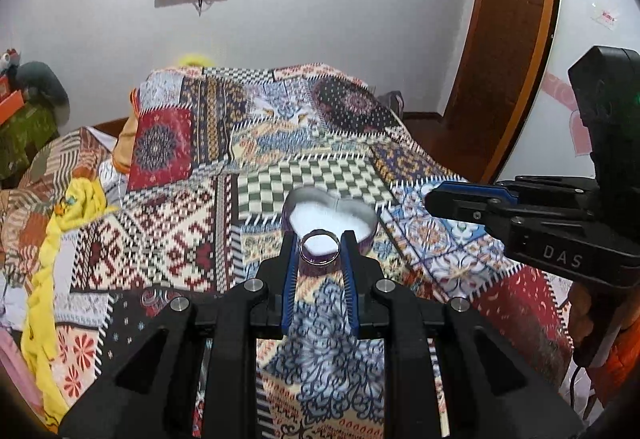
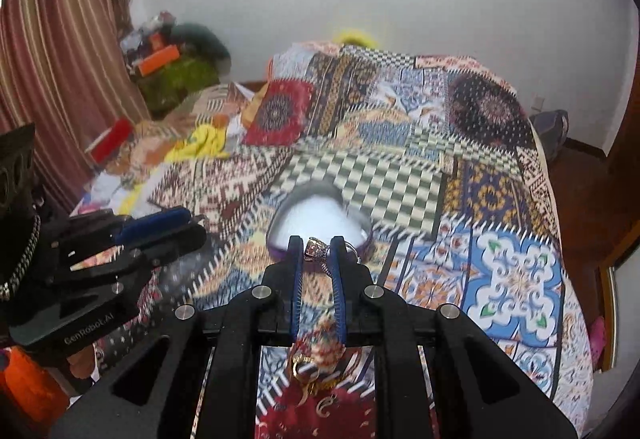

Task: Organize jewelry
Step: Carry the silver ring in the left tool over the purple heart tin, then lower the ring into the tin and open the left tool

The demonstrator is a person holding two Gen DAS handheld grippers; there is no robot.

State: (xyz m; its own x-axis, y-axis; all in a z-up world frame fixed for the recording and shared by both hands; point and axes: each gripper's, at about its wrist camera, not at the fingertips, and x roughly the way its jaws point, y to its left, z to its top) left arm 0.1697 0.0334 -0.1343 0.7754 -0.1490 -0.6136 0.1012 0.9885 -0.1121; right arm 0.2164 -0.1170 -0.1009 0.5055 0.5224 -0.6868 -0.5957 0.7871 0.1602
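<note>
A smooth metal band (image 1: 319,248) fronts the white-padded, possibly tin, heart-shaped box (image 1: 362,216).

left gripper (image 1: 319,239) clamped on a metal ring band (image 1: 319,248), held just above the bedspread (image 1: 168,223). heart-shaped box (image 1: 368,217) w/ white lining sits right behind it. right gripper (image 1: 434,199) comes in from the right edge, jaws together, near the box.
</note>
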